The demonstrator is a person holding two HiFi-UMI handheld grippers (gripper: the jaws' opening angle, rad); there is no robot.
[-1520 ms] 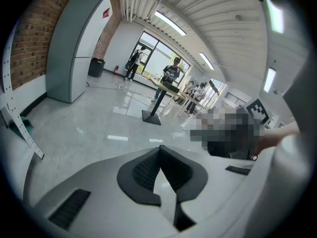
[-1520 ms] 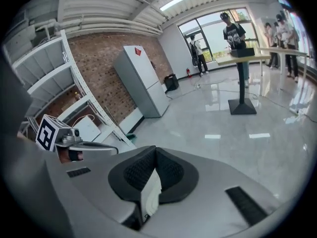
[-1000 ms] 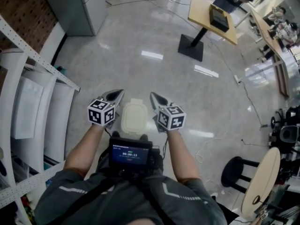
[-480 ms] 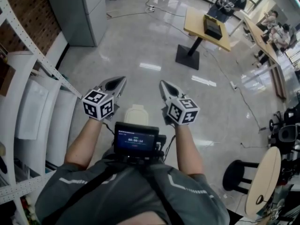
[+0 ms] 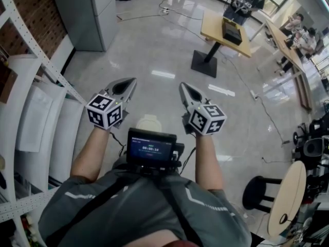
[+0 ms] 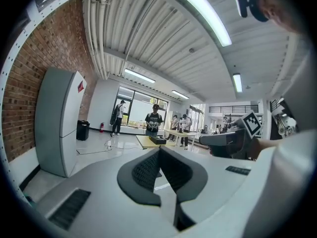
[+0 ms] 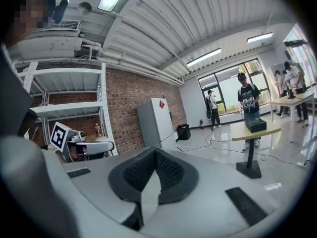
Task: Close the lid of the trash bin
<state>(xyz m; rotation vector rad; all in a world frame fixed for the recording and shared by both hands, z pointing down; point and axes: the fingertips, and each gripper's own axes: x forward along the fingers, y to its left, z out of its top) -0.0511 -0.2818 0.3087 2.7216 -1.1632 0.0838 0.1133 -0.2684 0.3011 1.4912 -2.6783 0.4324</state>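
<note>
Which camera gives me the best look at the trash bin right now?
The head view. It shows the cream trash bin lid from above, its near part hidden behind the chest-mounted screen. Both gripper views look out across the room and show none of it.

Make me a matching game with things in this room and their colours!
Things:
1. bin
2. stool
3. cabinet
4. table

Colours:
a. grey
b. yellowish wood
c. cream
d. black

Pairs: 1-c, 2-d, 3-a, 4-b
</note>
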